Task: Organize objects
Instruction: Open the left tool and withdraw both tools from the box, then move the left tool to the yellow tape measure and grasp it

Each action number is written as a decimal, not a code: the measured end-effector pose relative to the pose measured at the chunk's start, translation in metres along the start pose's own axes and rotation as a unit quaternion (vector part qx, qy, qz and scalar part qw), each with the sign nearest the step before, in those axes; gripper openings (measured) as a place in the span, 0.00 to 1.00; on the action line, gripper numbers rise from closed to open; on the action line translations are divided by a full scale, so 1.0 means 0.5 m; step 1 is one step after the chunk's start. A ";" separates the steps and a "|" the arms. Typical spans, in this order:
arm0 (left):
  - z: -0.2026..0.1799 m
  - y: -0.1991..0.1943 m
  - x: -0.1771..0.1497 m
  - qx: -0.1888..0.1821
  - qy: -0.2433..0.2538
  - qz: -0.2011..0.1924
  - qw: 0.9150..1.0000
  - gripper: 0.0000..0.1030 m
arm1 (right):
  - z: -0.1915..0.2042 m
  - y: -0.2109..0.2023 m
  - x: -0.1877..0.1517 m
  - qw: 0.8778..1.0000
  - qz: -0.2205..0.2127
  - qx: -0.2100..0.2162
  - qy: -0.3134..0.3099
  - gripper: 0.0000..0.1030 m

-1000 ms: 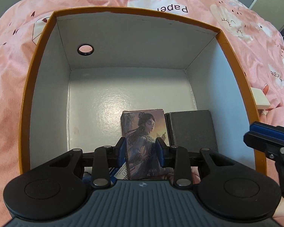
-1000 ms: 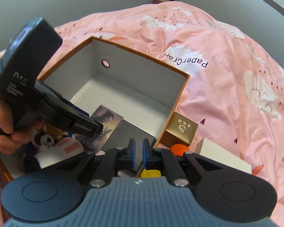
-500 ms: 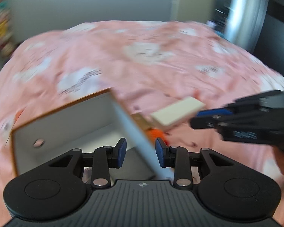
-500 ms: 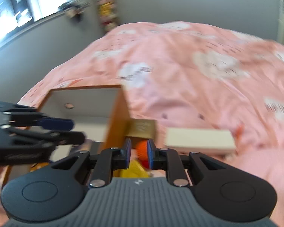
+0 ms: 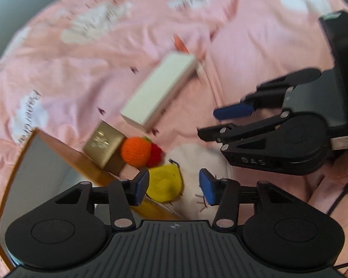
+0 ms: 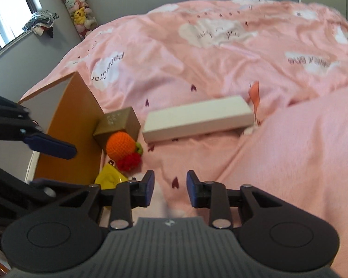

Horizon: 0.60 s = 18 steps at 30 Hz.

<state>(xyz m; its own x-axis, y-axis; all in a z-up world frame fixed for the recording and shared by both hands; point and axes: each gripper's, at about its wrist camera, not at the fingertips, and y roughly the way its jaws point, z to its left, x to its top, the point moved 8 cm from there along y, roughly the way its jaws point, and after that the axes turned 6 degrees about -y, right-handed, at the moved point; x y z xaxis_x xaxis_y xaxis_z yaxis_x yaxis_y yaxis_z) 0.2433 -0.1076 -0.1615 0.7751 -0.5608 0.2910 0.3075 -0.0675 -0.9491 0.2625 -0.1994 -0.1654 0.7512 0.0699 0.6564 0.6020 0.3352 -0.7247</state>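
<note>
A pink quilt printed with white clouds is spread over the bed. Plush toys stacked in the corner are seen beside a window.

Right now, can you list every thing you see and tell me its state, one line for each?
Left tongs: open, just widened, holding nothing.
Right tongs: open, just widened, holding nothing.
Orange box: open on top, standing on the bed.
Gold box: closed, against the orange box.
White box: closed, lying flat.
Crochet orange: loose, beside the gold box.
Yellow toy: loose on the bed.
</note>
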 end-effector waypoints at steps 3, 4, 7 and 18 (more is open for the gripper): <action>0.003 0.044 0.010 -0.006 -0.006 0.055 0.998 0.62 | -0.021 -0.001 -0.008 1.000 -0.002 0.014 0.028 0.40; 0.005 0.056 0.015 0.002 -0.005 0.068 0.998 0.67 | -0.028 -0.002 -0.009 0.999 -0.004 0.017 0.033 0.40; 0.011 0.083 0.030 0.048 0.010 0.097 0.994 0.70 | -0.043 -0.006 -0.009 0.999 -0.012 0.021 0.042 0.40; 0.030 0.179 0.010 0.075 -0.012 0.204 0.976 0.70 | -0.056 0.001 -0.013 0.998 -0.014 0.035 0.043 0.40</action>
<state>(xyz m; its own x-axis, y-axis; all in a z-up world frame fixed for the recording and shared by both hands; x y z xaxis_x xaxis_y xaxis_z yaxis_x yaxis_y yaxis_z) 0.2830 -0.1044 -0.2430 0.8624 -0.4956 -0.1030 0.0459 0.2793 -0.9591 0.2655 -0.2260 -0.1762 0.7568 -0.0211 0.6533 0.6052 0.4004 -0.6881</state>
